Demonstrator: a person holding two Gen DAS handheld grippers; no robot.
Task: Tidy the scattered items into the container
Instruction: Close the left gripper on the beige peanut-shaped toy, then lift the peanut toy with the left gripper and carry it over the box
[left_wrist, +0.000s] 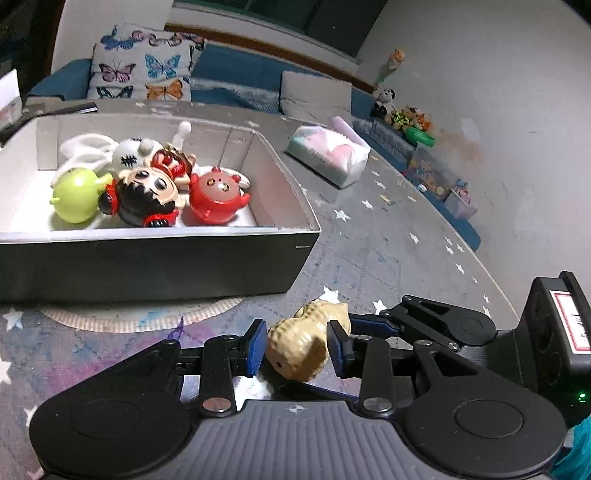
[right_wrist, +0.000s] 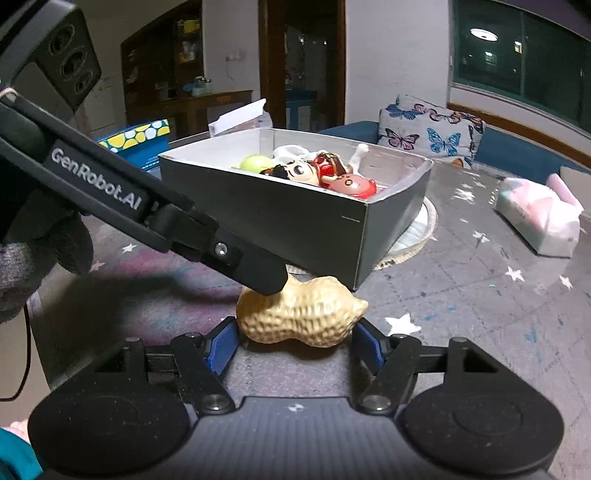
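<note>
A tan peanut toy (left_wrist: 303, 345) (right_wrist: 306, 317) lies on the star-patterned mat just in front of the dark cardboard box (left_wrist: 147, 266) (right_wrist: 295, 221). My left gripper (left_wrist: 297, 347) is shut on it, blue pads pressing across its width. One of that gripper's fingers (right_wrist: 264, 277) shows in the right wrist view, resting on the peanut's top. My right gripper (right_wrist: 293, 341) grips the same peanut lengthwise, a pad at each end. The box holds a green toy (left_wrist: 77, 195), a black-haired doll (left_wrist: 147, 195), a red round toy (left_wrist: 218, 199) and a white plush (left_wrist: 125, 151).
A pastel tissue pack (left_wrist: 328, 155) (right_wrist: 539, 218) lies on the mat right of the box. A butterfly pillow (left_wrist: 144, 70) and a blue sofa stand behind. Small toys (left_wrist: 406, 118) and a clear bin (left_wrist: 432, 173) line the wall. A gloved hand (right_wrist: 37, 258) holds the left gripper.
</note>
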